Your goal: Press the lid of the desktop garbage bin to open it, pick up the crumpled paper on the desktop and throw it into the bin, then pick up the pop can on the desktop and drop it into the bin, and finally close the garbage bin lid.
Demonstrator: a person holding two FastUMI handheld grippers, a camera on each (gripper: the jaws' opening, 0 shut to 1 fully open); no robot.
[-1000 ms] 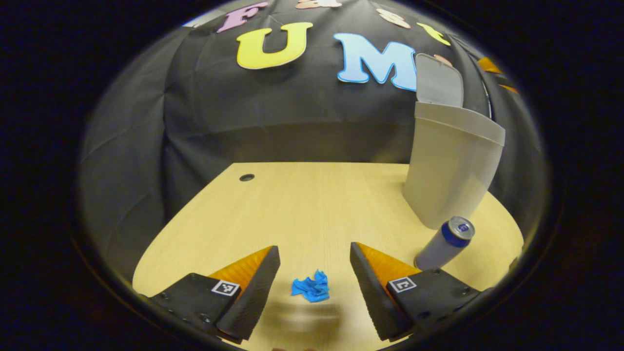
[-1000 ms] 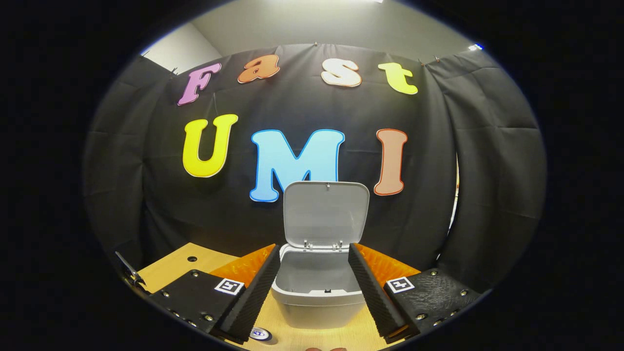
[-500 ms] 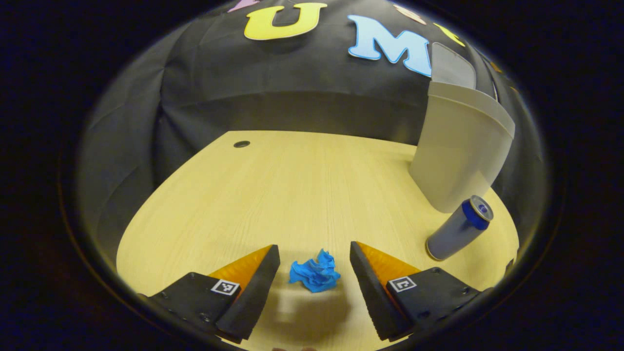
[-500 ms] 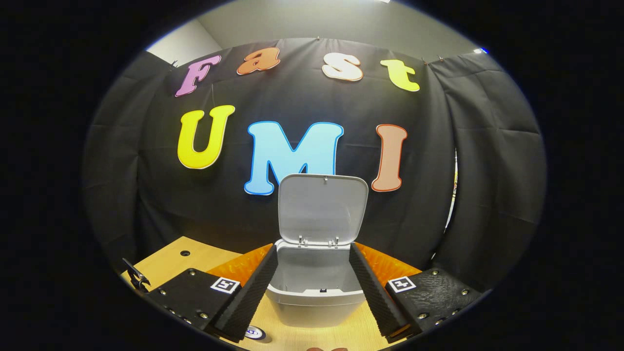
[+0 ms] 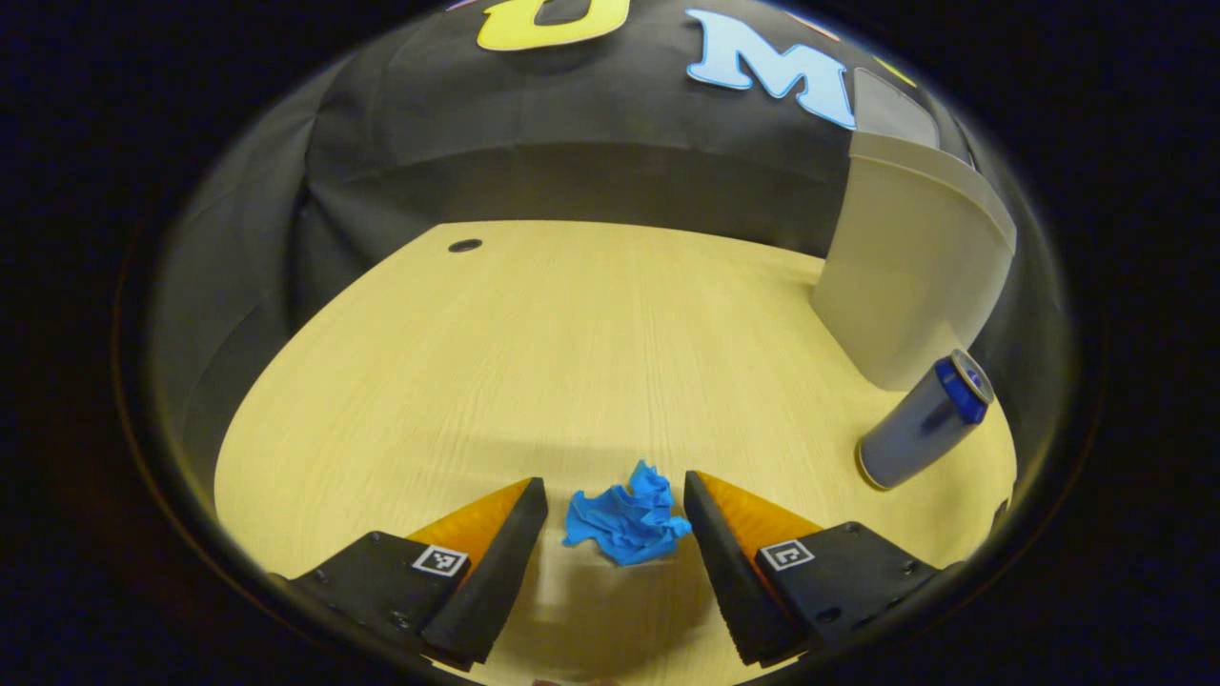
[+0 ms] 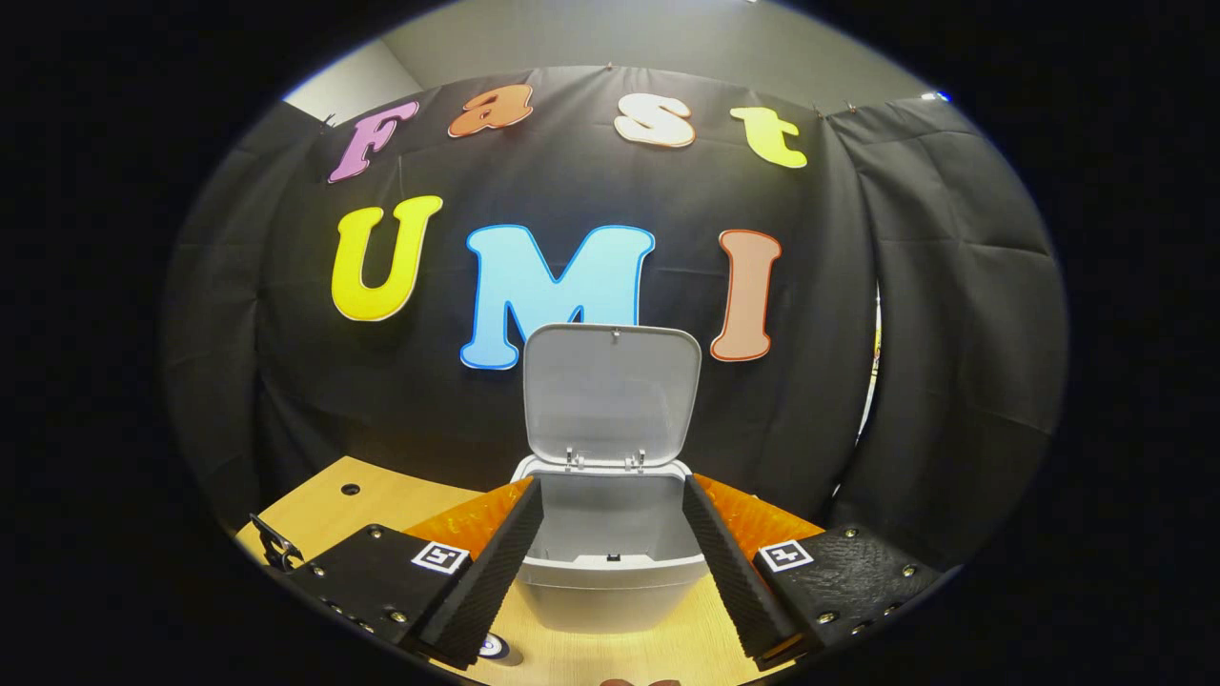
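Fingers of the left gripper (image 5: 616,495) are spread apart, straddling the crumpled paper (image 5: 624,519) low over the tabletop (image 5: 534,353). Paper is blue, sits on the wood between the two fingertips, closer to the right-hand one in the left gripper view; can't tell if that finger actually touches it. Neither finger presses on it as far as I can see. A soft shadow falls on the wood under the gripper.

Pop can (image 5: 923,421) stands on the tabletop at the right of the left gripper view, blue band at the top, just beside the base of the garbage bin (image 5: 905,276). Can and bin are well apart from the paper. Small dark round hole (image 5: 464,246) in the tabletop near the far edge on the left.

Right gripper (image 6: 612,505): fingers also apart, nothing between them, held above the tabletop and aimed straight at the bin (image 6: 610,581). Bin is light grey, lid (image 6: 610,393) swung up on its rear hinge and standing roughly upright against the black cloth wall. Bin opening faces the camera; what's visible of the inside looks bare. Top of the can (image 6: 490,646) peeks out at the bottom edge, beside the left-hand finger in the right gripper view, in front of the bin.
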